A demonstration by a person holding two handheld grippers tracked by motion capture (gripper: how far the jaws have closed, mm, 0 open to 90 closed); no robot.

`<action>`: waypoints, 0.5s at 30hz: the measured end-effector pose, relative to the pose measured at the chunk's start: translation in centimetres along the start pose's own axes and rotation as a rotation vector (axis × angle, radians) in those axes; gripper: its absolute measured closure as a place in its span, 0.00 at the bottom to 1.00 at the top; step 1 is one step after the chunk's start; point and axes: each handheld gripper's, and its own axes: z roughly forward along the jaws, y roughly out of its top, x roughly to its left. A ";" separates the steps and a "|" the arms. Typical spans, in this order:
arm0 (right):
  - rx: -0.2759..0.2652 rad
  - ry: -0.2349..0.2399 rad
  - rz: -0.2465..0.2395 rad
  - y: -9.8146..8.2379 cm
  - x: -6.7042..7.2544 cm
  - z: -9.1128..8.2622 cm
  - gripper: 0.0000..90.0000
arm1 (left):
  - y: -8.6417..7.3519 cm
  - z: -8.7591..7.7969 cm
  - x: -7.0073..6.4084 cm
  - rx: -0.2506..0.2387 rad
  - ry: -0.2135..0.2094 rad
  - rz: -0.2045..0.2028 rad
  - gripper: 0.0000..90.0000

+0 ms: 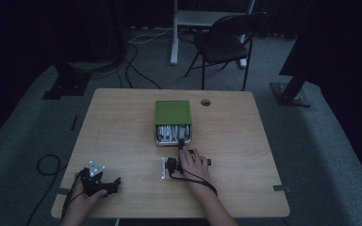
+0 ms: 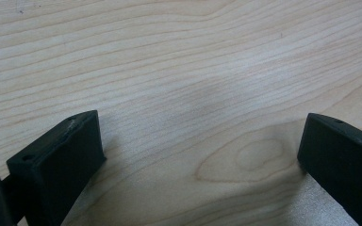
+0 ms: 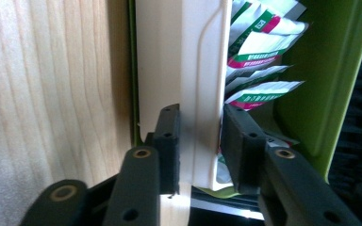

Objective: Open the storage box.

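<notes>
Stage: early, grip just made | right tongs (image 3: pixel 195 141) clamp white wall of box (image 1: pixel 172 123), worktop (image 1: pixel 118 141) centre, 12 o'clock from my hand | left tongs (image 2: pixel 193 155) wide, empty | sachets (image 3: pixel 259 52) remain inside, I judge.

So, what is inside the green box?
The green box holds white packets with green and pink print, standing in a row behind its white front wall. The lid and wall cover their lower parts and the bottom.
</notes>
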 end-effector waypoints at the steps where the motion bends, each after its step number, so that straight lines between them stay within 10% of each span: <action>1: -0.003 0.001 0.003 0.0 0.1 0.0 0.79 | 0.0 0.0 0.0 0.000 0.000 0.000 0.01; 15: -0.029 0.016 -0.017 -0.4 -0.1 -0.2 0.80 | 0.0 0.0 0.0 0.001 0.000 0.001 0.01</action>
